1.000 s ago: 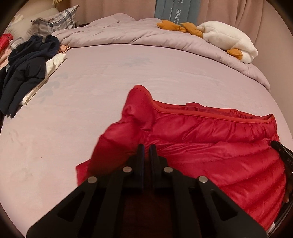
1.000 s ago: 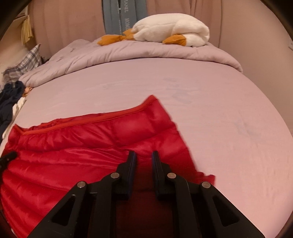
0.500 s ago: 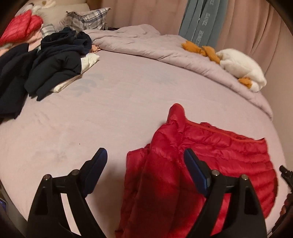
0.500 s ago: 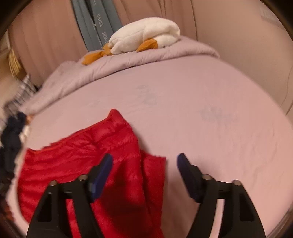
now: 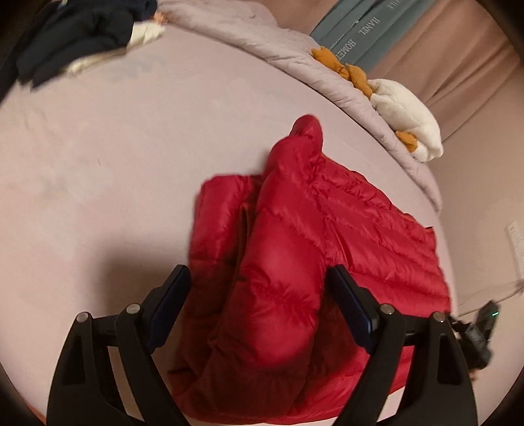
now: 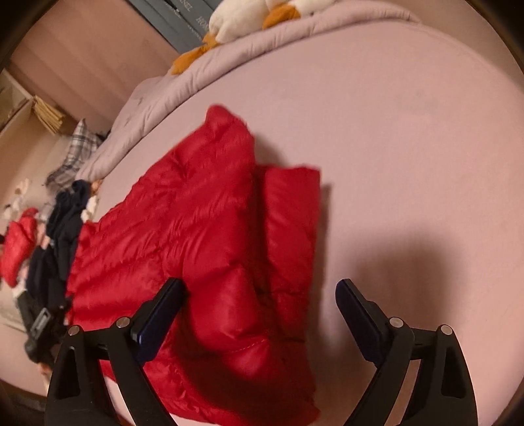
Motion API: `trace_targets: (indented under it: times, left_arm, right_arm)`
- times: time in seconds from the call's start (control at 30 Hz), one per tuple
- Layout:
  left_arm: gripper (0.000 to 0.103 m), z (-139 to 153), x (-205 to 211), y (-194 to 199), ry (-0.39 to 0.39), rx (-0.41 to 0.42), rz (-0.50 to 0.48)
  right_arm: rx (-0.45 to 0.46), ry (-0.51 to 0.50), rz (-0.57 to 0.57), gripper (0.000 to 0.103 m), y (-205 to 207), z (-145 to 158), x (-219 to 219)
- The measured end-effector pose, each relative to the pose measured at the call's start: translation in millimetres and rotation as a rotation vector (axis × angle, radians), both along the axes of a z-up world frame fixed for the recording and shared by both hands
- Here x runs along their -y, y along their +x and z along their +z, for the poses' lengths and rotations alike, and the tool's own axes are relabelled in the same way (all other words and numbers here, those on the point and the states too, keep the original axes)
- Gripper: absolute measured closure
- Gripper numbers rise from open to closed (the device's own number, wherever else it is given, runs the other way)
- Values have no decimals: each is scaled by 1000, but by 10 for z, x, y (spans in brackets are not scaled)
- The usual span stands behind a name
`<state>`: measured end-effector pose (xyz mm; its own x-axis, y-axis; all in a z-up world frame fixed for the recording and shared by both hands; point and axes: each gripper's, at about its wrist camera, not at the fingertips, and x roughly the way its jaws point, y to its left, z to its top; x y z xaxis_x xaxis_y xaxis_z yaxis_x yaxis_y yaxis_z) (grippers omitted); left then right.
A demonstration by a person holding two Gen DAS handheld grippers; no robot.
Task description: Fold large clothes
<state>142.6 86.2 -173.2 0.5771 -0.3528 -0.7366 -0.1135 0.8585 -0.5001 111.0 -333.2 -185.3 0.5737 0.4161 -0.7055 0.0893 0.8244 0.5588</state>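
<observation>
On the bed point(image 5: 98, 170) the red jacket point(image 5: 294, 262) is lying flat, a sleeve folded over its body. Both claws, the left gripper point(image 5: 258, 295) and the right gripper point(image 6: 258, 304), have just been opening and are hanging wide above it, gripping nothing.

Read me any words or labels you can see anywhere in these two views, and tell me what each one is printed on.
"HANEL" on the grey-blue hanging fabric behind the bed, left wrist view.
"HOME" on the same fabric, just below; its last letters run behind the plush toy.
More lettering at that fabric's top edge is cut off, unreadable.
In the right wrist view its lettering is too blurred.
Nothing legible on the red down jacket.
</observation>
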Motion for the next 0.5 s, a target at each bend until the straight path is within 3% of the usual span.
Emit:
trace_targets:
  times: [0.13, 0.23, 0.3, 0.37, 0.4, 0.5]
  left_arm:
    - [15, -150, 18, 39, -109, -42, -21]
    - [29, -152, 79, 41, -133, -46, -33]
    - [51, -106, 129, 19, -148, -37, -53]
    - [64, -19, 175, -31, -142, -17, -69]
    - [69, 23, 180, -61, -141, -9, -71]
    - [75, 176, 198, -160, -151, 17, -70]
  right_arm:
    - [-19, 123, 44, 10, 114, -164, -55]
    - [0, 137, 84, 16, 109, -130, -188]
    - [5, 134, 88, 38, 96, -104, -267]
    - [28, 164, 100, 58, 45, -33, -314]
    - [40, 156, 97, 65, 35, 19, -348]
    - [83, 109, 90, 73, -60, 232, -424]
